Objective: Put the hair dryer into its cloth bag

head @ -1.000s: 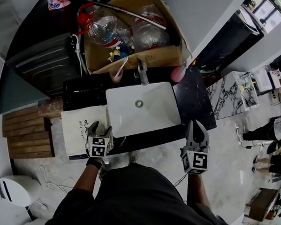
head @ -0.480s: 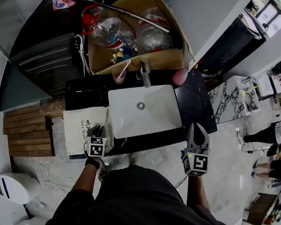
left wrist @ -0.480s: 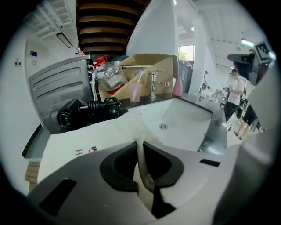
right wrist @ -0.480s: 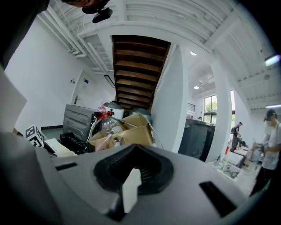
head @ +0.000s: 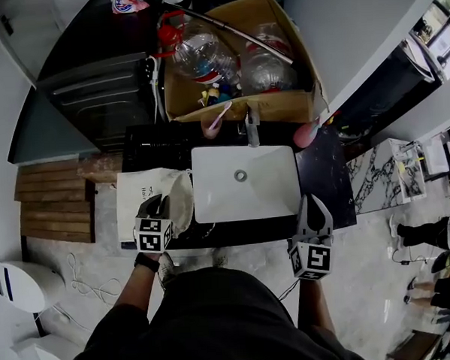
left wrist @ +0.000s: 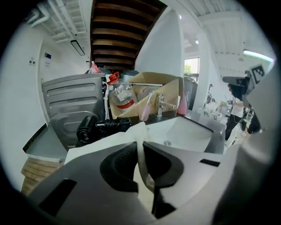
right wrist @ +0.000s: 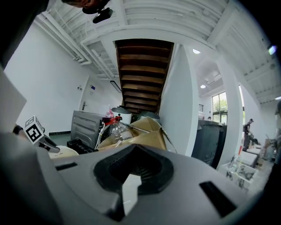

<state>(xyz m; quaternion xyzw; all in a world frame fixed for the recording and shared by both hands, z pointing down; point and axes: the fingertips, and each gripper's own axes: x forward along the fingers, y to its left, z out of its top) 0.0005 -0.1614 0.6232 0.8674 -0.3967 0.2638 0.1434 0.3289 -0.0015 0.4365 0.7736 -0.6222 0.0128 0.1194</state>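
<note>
The white cloth bag (head: 139, 195) lies on the counter left of the sink. Its right edge (head: 182, 202) is lifted. My left gripper (head: 157, 207) is shut on that edge; its jaws have just been closing, and a strip of cloth (left wrist: 141, 154) runs between them. The black hair dryer (left wrist: 88, 128) lies with its cord beyond the bag, apart from both grippers. My right gripper (head: 315, 211) hovers at the counter's front right corner. It is shut, with nothing between its jaws (right wrist: 131, 176).
A white sink (head: 244, 183) with a faucet (head: 251, 126) fills the black counter's middle. Behind it are a cardboard box (head: 240, 107) of plastic bottles, a pink cup (head: 211, 125) and a pink bottle (head: 306, 134). A grey appliance (head: 104, 99) stands far left.
The left gripper went from open over the bag to shut on its right edge, then rose and lifted that edge. The right gripper shifted slightly and stayed shut.
</note>
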